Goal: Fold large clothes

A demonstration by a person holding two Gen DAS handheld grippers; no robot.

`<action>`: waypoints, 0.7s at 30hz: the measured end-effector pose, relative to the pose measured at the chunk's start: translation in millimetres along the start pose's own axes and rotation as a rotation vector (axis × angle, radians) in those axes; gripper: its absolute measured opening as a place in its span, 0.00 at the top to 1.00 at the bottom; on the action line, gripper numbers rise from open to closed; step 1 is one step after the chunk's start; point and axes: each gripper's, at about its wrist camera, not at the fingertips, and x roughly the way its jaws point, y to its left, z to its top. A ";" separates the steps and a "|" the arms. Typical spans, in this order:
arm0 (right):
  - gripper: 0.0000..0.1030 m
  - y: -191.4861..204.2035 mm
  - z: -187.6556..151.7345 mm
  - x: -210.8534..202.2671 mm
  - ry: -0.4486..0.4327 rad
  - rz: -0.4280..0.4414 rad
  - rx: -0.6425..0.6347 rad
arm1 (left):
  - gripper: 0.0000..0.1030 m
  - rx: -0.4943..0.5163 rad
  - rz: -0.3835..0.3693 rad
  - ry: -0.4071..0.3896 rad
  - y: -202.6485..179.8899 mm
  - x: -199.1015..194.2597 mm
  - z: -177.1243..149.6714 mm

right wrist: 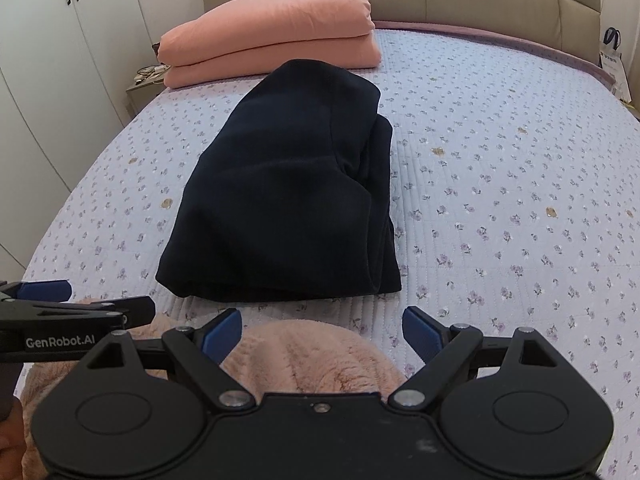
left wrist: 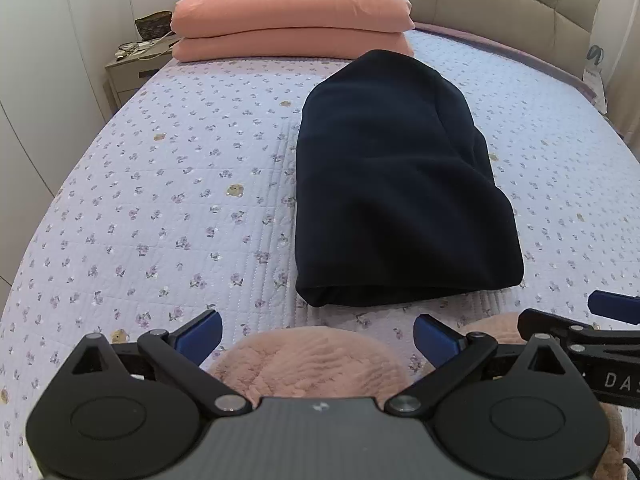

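Floral bedspread [left wrist: 160,200]: folded dark garment [left wrist: 392,184] lying flat; left hand-held gripper [left wrist: 318,330], right hand-held gripper [right wrist: 322,330] both spread, empty.

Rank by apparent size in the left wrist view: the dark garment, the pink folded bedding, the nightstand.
1. Dark garment, though nearness to the camera inflates it.
2. Pink bedding.
3. Nightstand, partly hidden and farthest.

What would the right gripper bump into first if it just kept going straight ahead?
Probably the near edge of the folded dark garment on the floral bedspread. The right gripper, open and empty, points at it, though depth is hard to judge.
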 end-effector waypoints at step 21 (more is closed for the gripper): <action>0.00 2.0 -1.2 -0.1 0.000 -0.001 -0.011 | 0.00 -0.002 -0.002 0.003 0.2 0.5 -0.4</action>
